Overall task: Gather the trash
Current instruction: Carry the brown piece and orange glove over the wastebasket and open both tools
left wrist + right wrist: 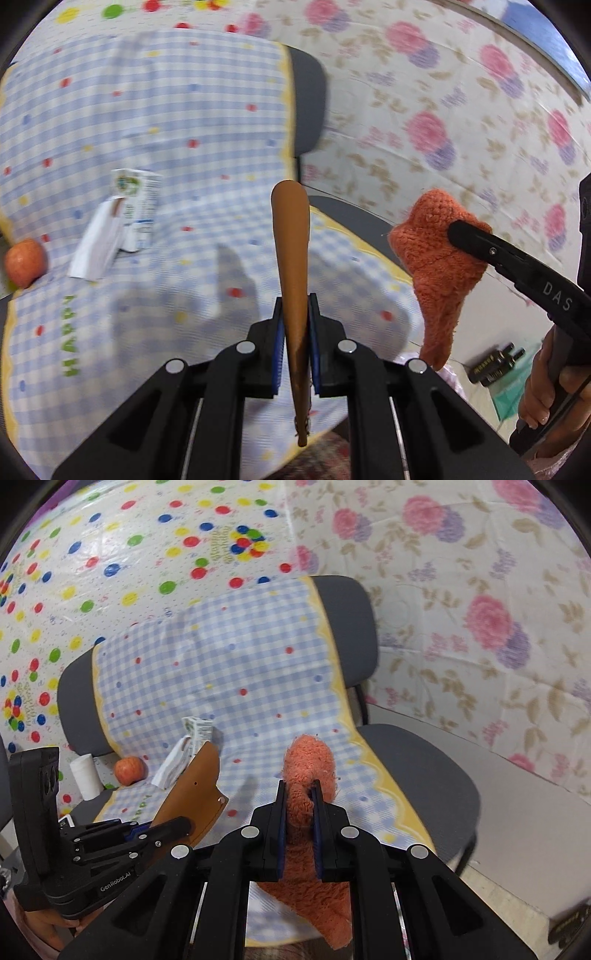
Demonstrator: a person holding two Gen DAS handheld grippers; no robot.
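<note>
My left gripper is shut on a flat brown leather-like piece, seen edge-on and sticking up past the fingertips. In the right wrist view the same brown piece shows its broad face, with the left gripper clamped on its lower edge. My right gripper is shut on a fuzzy orange cloth, which hangs below the jaws. The left wrist view also shows the orange cloth pinched by the right gripper. A crumpled white carton lies on the chair seat ahead.
A grey chair is draped with a blue checked cloth. An apple sits at the seat's left edge beside a white roll. Small dark cylinders lie low on the right. Patterned sheets cover the walls.
</note>
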